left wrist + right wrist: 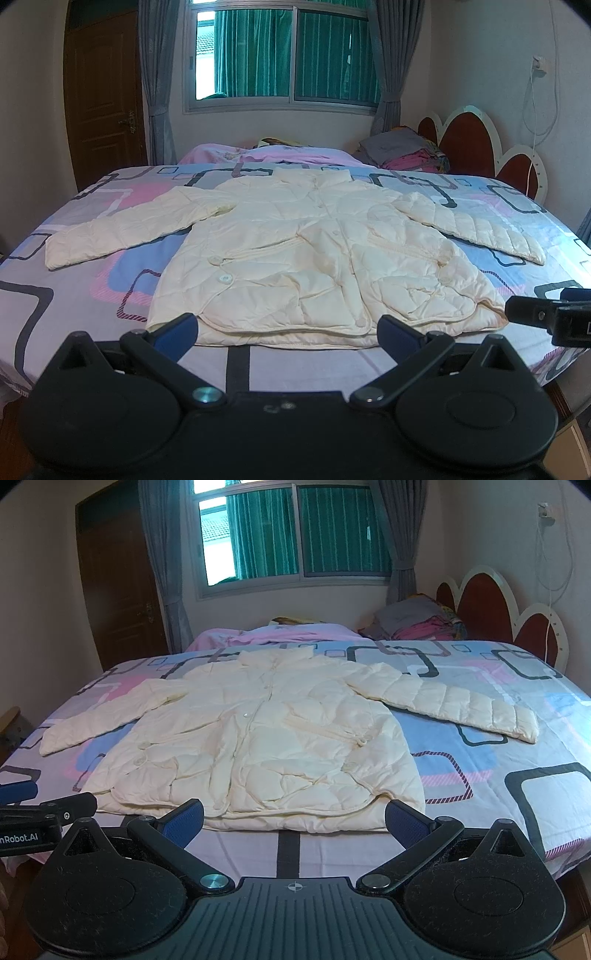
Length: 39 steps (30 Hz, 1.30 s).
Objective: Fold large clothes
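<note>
A cream quilted jacket point(295, 254) lies flat and face up on the bed, collar toward the window, both sleeves spread out to the sides. It also shows in the right wrist view point(266, 746). My left gripper point(288, 330) is open and empty, just short of the jacket's hem, toward its left half. My right gripper point(295, 818) is open and empty, just short of the hem, toward its right half. The right gripper's finger shows at the right edge of the left wrist view point(546, 314). The left gripper shows at the left edge of the right wrist view point(33, 812).
The bed point(517, 218) has a sheet with pink, blue and grey squares. A pile of folded clothes point(406, 151) and a pink blanket point(266, 153) lie at the far side. A red and white headboard point(480, 144) is at the right, a wooden door point(103, 96) at the left.
</note>
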Motion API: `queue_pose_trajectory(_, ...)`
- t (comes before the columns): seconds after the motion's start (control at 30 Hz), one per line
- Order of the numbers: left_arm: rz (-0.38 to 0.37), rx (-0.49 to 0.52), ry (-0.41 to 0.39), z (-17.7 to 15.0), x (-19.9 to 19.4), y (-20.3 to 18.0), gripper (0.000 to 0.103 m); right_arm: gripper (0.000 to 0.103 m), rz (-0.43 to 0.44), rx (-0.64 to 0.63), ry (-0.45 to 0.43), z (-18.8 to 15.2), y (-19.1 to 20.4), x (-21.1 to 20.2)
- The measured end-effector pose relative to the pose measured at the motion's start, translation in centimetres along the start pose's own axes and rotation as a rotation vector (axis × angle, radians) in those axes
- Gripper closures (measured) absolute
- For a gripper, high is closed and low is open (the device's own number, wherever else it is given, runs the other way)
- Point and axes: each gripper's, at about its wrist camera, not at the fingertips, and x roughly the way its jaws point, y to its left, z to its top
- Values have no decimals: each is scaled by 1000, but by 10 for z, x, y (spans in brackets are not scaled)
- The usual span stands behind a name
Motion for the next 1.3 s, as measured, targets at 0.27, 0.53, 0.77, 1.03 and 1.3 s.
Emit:
queue_pose_trajectory(0.27,1,0,-2,0,-2,1,0,0,1,1,-2,0,0,-1)
queue_pose_trajectory(0.53,4,-7,-2,-1,-6,4,0,0,3,-3,1,0,0,-2)
queue_pose_trajectory(0.77,2,-13,0,-2,-8,5,0,0,6,-7,5,-1,1,-3)
queue_pose_trajectory(1.03,8,-8,3,-2,-6,4,0,0,8,1,7,0,-2,3)
queue_pose_trajectory(1.3,12,-8,19,11,18,5,0,0,-1,5,9,15,-3,31)
